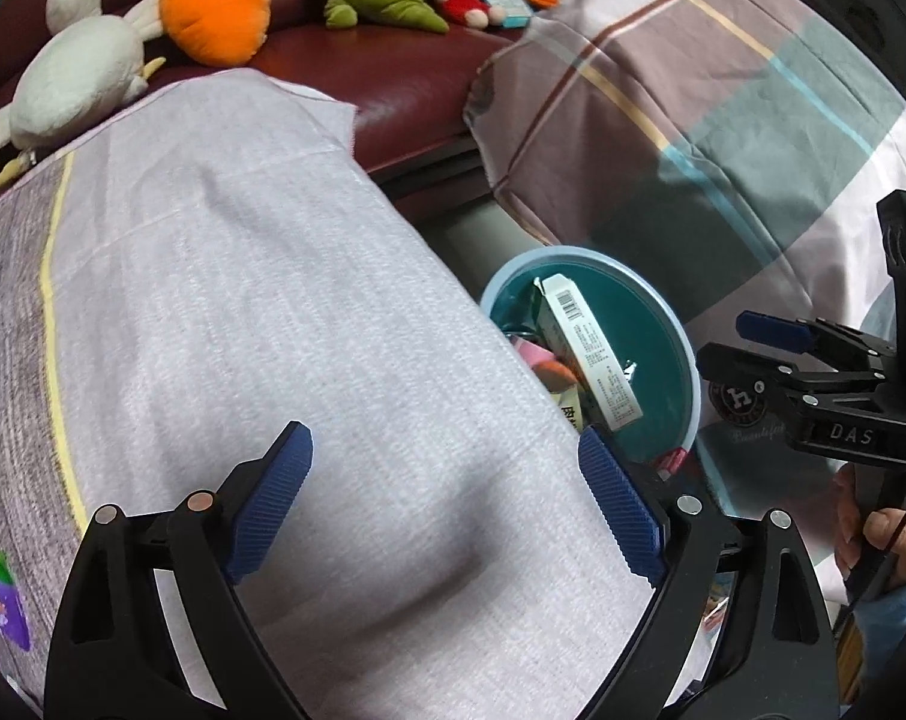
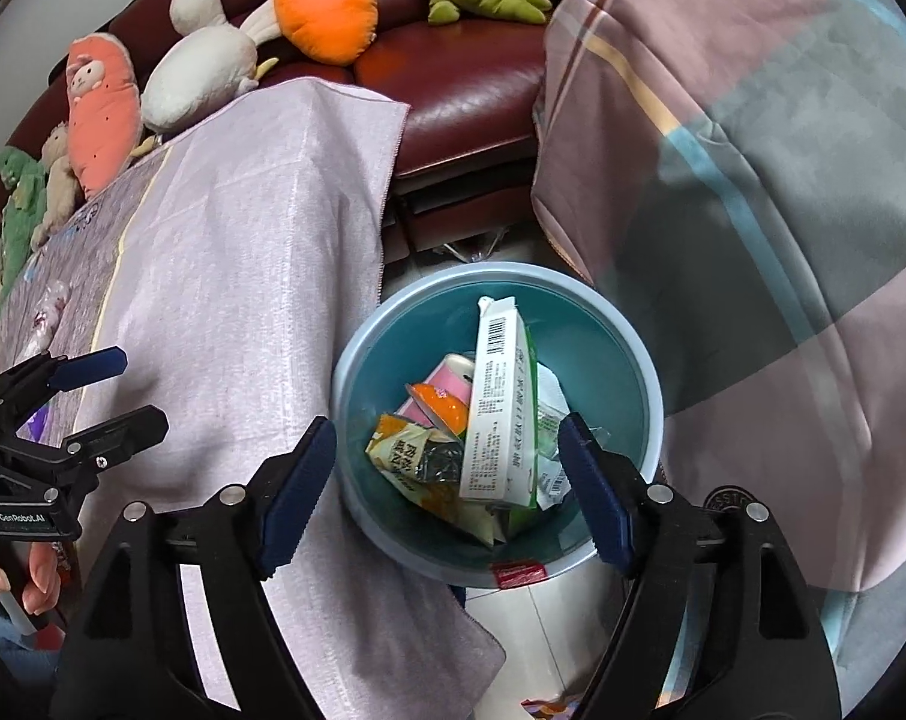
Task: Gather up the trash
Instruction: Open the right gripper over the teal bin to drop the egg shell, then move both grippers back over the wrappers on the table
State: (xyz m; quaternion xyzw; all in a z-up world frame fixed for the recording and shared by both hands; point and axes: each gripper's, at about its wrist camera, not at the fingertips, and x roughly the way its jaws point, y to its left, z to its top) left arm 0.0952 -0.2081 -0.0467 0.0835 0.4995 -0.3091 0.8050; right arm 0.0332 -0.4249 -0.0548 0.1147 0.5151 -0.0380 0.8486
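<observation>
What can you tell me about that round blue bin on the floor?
The bin is a round bucket, plastic by its look, with a pale blue rim and a darker teal inside. It stands upright on the tiled floor between two cloth-covered pieces of furniture, the light cloth overlapping its left edge. It holds a pile of trash: a tall white carton with a barcode leaning on end, crumpled snack wrappers and a pink packet. A red label sits on its near rim.

Left gripper (image 1: pixel 447 501) gapes empty over the pale cloth (image 1: pixel 261 324); teal bin (image 1: pixel 645 324) with white carton (image 1: pixel 591 354) at three o'clock
</observation>
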